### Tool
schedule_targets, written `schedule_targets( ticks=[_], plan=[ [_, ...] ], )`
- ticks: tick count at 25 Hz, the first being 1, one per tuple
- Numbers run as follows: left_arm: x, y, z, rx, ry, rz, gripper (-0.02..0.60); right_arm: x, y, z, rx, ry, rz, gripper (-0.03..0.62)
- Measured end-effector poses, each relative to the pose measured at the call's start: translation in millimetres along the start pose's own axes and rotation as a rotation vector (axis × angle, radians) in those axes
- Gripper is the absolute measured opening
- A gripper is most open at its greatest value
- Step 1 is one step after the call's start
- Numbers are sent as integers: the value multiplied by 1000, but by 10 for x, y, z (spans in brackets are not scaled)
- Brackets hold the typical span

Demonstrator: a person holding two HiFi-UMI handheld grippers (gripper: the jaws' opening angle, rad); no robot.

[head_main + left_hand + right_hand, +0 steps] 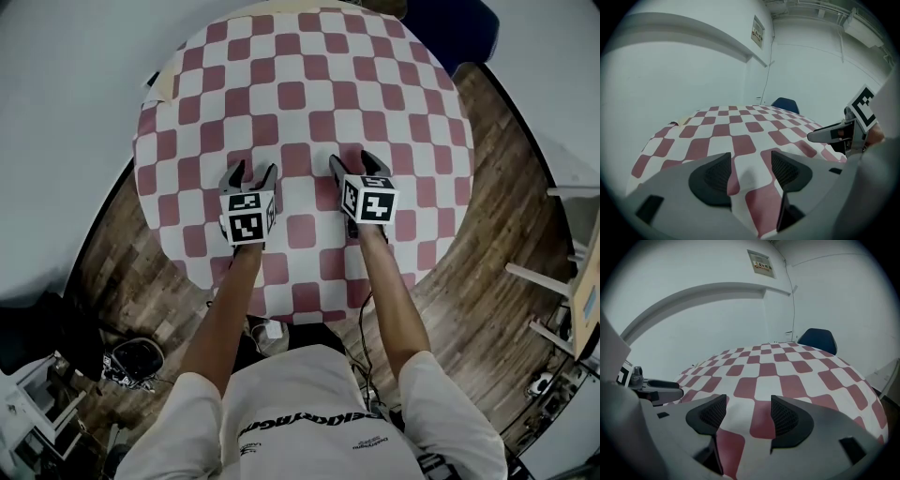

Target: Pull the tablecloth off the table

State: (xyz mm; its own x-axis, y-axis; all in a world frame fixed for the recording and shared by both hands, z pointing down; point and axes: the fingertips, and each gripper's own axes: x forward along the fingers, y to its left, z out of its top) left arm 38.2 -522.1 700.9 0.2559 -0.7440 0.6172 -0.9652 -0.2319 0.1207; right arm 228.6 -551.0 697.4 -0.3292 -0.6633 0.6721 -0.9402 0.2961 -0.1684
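Two open claws over the near part of a checked tablecloth.

Head view: the left claw (254,171) and right claw (352,159) sit side by side, jaws apart, above the red-and-white tablecloth (309,94), which spreads ahead of both tips over the round table. Left gripper view: the jaws stand wide with only cloth showing in the gap, and the right claw is off to the right. Whether the tips touch the cloth is hard to say. Right gripper view: the jaws are likewise parted over the cloth, and a blue chair (818,339) stands beyond its far edge.
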Motion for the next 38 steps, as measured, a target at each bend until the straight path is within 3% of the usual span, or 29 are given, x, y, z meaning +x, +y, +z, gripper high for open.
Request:
schedule_targets(
  ticks=[8, 15, 18, 20, 27, 38],
  plan=[
    [449, 145, -70, 64, 68, 10, 273, 384, -267, -39, -96, 76, -9, 296],
    [707, 186, -307, 60, 158, 10, 273, 600, -344, -71, -76, 135, -1, 296],
    [732, 188, -399, 82, 179, 9, 273, 663, -377, -209, -152, 196, -29, 295],
    [741, 202, -421, 95, 168, 11, 266, 687, -327, -236, -203, 184, -22, 287],
    [733, 207, -412, 105, 220, -23, 235, 665, -347, -234, -186, 185, -23, 276],
    [716, 179, -413, 142, 219, -29, 140, 626, -355, -226, -160, 161, -32, 162]
  ],
)
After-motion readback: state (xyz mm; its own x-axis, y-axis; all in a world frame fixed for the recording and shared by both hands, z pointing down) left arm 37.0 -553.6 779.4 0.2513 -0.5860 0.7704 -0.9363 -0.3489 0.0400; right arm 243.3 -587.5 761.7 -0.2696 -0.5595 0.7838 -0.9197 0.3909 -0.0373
